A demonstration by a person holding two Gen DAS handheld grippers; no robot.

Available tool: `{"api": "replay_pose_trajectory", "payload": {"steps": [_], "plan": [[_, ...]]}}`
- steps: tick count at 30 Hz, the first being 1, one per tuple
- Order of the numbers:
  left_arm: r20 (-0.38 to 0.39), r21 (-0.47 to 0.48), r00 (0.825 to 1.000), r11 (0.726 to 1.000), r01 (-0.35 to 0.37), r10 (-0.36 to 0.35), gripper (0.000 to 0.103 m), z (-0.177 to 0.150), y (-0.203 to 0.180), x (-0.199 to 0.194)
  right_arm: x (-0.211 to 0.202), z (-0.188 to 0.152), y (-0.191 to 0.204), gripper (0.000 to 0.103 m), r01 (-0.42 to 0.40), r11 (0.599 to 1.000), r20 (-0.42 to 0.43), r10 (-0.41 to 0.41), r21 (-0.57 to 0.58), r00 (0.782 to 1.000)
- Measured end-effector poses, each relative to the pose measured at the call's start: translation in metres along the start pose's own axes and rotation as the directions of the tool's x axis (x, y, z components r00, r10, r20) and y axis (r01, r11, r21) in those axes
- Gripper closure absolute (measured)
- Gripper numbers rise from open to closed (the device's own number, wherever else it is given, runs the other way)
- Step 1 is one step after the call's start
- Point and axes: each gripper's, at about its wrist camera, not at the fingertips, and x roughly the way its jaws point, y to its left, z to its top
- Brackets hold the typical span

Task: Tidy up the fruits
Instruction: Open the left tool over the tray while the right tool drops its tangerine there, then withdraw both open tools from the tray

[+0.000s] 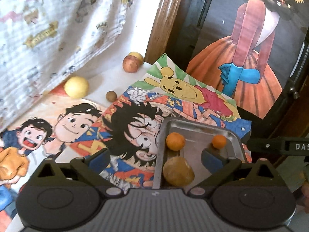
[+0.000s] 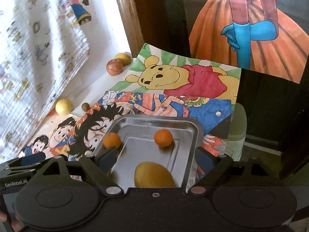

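Looking thru the left wrist view: left gripper [image 1: 154,155] has jaws spread wide, nothing between them, poised over the near-left rim of the shiny rectangular metal tray [image 1: 195,122]. In the tray: two small round orange citrus fruits [image 1: 175,141] and a larger yellow-brown oval fruit [image 1: 178,171]. Still loose on the cartoon-print paper sheets [image 1: 123,116], well apart from the tray: round pale-yellow fruit [image 1: 76,87], small brown ball-shaped fruit [image 1: 111,96], reddish apple [image 1: 131,64] w/ another yellow fruit [image 1: 137,56] touching behind it.

Right wrist view: right gripper [image 2: 157,159] also wide, empty, over the tray's near end; oval fruit just ahead.

Judgement: loose fruits look light, firm, smooth, so they roll easily. Take each across its widest middle, gentle squeeze; the tiny brown one needs near-full closure.
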Motion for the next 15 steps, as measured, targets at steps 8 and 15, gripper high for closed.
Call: {"api": "replay_pose_trajectory", "payload": {"steps": [8,15], "plan": [[0.001,0.038,1.0,0.999,-0.031,0.031,0.001,-0.025,-0.004,-0.034,-0.035,-0.028,0.014,0.001,-0.015,0.999,0.007,0.015,-0.03,1.0],[-0.016,0.071,0.999,0.997,-0.041,0.043,0.001,-0.052,-0.003,-0.058,-0.063,-0.057,0.038,0.001,0.042,0.992,0.017,-0.04,-0.116,0.999]]}}
